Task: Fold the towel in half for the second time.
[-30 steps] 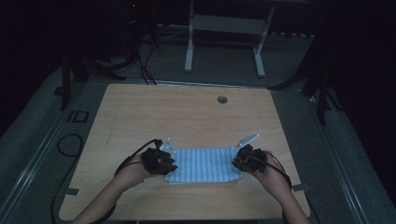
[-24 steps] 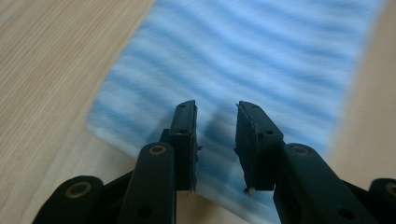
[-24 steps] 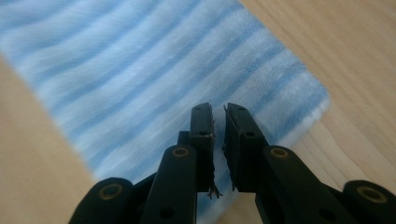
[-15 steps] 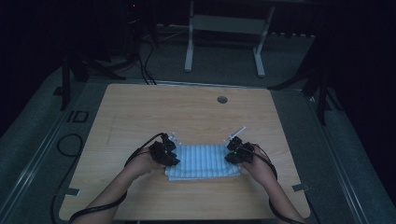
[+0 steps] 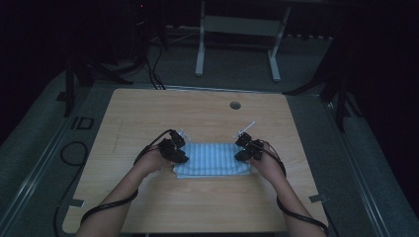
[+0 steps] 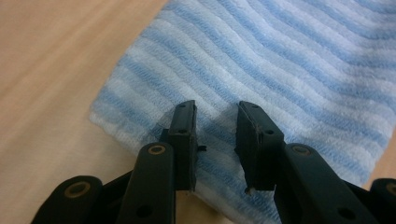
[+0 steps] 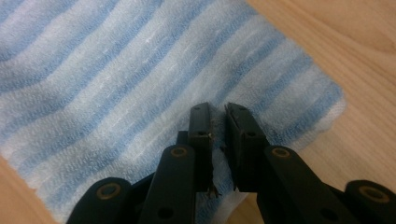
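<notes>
Down at the near edge of the high view come the person's two forearms, black cables trailing along them; each hand carries a black two-jaw tool, and both sit on the ends of the folded blue-and-white striped terry towel (image 5: 211,159), which lies flat on the near half of the pale wooden table (image 5: 148,113), about midway across.

On the left, the left gripper (image 6: 215,135) is over the towel's left end; in the left gripper view its two black jaws stand apart with a clear gap, tips just above or on the pile near the towel's corner; no fold of cloth is pinched between them; bare wood shows off to that view's left.

Over to the right, the right gripper (image 7: 218,133) sits over the towel's right end; in the right gripper view the jaws are drawn almost together, only a thin slit left; a few loose threads cling at the inner edge of one jaw; whether any towelling is actually nipped in that slit I cannot tell; the towel's corner lies just beyond the tips, wood past it.

Farther up the table, a small round grey grommet (image 5: 235,105) is set in the wood near the far edge; beyond that, dim floor and a white metal frame (image 5: 237,34).
</notes>
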`<state>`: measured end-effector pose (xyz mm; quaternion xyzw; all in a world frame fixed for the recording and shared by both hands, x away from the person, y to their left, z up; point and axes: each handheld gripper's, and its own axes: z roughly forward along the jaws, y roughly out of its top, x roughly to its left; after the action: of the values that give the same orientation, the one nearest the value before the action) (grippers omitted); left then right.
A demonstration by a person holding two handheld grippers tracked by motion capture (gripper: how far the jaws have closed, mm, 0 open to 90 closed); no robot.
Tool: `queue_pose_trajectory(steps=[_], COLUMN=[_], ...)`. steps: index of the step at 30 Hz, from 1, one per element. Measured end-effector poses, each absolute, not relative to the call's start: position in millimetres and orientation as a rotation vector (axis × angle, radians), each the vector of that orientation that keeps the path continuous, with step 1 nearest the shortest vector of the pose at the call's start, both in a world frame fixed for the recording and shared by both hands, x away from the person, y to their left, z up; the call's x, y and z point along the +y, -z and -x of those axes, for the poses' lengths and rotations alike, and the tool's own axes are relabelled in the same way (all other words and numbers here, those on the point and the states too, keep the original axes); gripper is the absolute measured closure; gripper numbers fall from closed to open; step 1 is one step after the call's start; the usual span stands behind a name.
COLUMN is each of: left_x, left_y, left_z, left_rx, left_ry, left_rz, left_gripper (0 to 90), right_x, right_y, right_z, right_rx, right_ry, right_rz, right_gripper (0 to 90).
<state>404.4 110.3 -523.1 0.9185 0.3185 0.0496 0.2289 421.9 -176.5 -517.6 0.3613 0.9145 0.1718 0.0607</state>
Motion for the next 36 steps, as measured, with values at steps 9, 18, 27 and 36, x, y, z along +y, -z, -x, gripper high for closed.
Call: queue_pose_trajectory(steps=[9, 18, 27, 36], left_x=[119, 120, 119, 128], left_y=[524, 514, 506, 514], left_z=[-424, -426, -414, -400], left_rx=[0.93, 0.968, 0.963, 0.984], left_ry=[-0.129, -0.165, -0.158, -0.179], left_rz=[-2.497, -2.481, -2.374, -2.337], left_gripper=[68.0, 47.9, 17.3, 2.9], right_x=[-166, -164, -177, -181], right_y=[517, 509, 495, 503], right_z=[-441, -445, -443, -427], right_rx=[2.755, 2.781, 2.784, 2.728], right_ry=[-0.504, -0.583, -0.813, -0.864], right_rz=[-1.117, -1.147, -1.143, -1.019], right_gripper=[79.0, 49.7, 18.4, 12.6])
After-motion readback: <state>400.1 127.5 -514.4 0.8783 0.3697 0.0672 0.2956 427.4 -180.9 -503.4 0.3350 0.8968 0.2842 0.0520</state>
